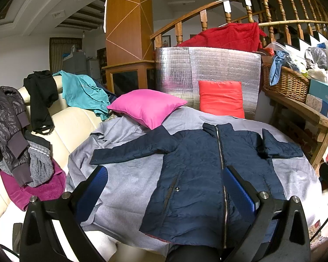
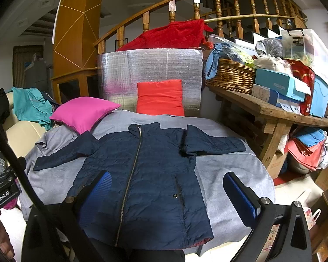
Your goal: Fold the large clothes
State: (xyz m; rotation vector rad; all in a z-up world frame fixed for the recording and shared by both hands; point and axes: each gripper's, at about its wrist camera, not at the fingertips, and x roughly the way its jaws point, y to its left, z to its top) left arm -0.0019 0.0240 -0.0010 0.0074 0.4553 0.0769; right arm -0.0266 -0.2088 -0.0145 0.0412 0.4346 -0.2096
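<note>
A: Left gripper (image 1: 165, 185) first. Jaws spread wide, blue pads (image 1: 240, 191) bare, nothing held. It hangs above the lower front of the navy jacket (image 1: 203, 174), no contact visible.

B: Right gripper (image 2: 166, 193) likewise: wide open, empty, above the hem area on the other side of the zip (image 2: 129, 174).

A: Jacket position: flat, front up, zipped closed, on the grey cloth (image 2: 225, 174) covering the surface. Collar points away from the person, hem nearest. Both sleeves are out sideways; the one by the pink cushion (image 1: 148, 107) is fully stretched, the other is bent back near the shoulder.

B: Handling estimate: quilted, puffy shell, so probably light, soft, springy. Fabric looks smooth; likely slippery between pads and prone to sliding on the grey cloth.

A: Grip points, my judgement: pinch a cuff (image 1: 97, 158) or the shoulder seam, where the layers are denser, rather than the mid-panel. For the body fold, take both hem corners.

B: Risk: trapped air may make folds reopen.
</note>
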